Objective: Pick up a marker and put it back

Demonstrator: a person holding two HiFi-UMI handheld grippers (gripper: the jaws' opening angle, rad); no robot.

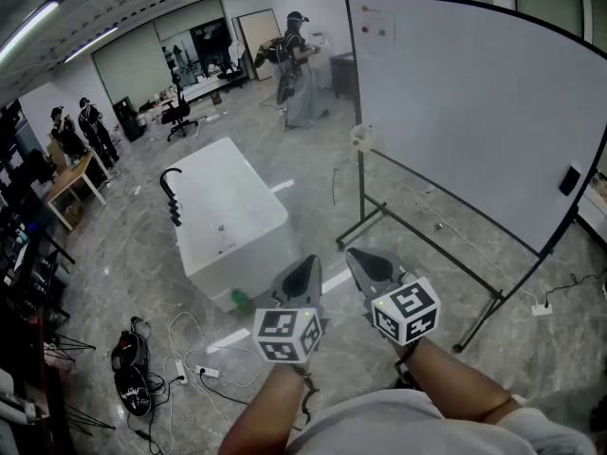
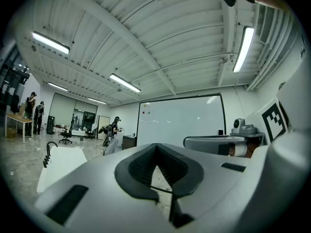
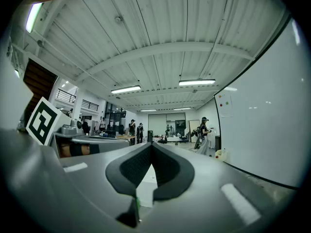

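No marker shows plainly in any view. A large whiteboard on a wheeled stand rises at the right, with a red and a green dot near its top left corner. A small white holder hangs at its left edge; what it holds is too small to tell. My left gripper and right gripper are held side by side, low in the head view, pointing forward. Both are shut with nothing between the jaws. The left gripper view has its gripper facing the whiteboard. In the right gripper view its gripper has the whiteboard on the right.
A white block-shaped table stands ahead on the left, with a green object at its near foot. Cables and a power strip lie on the floor at the lower left. The stand's legs reach out ahead. People stand far back.
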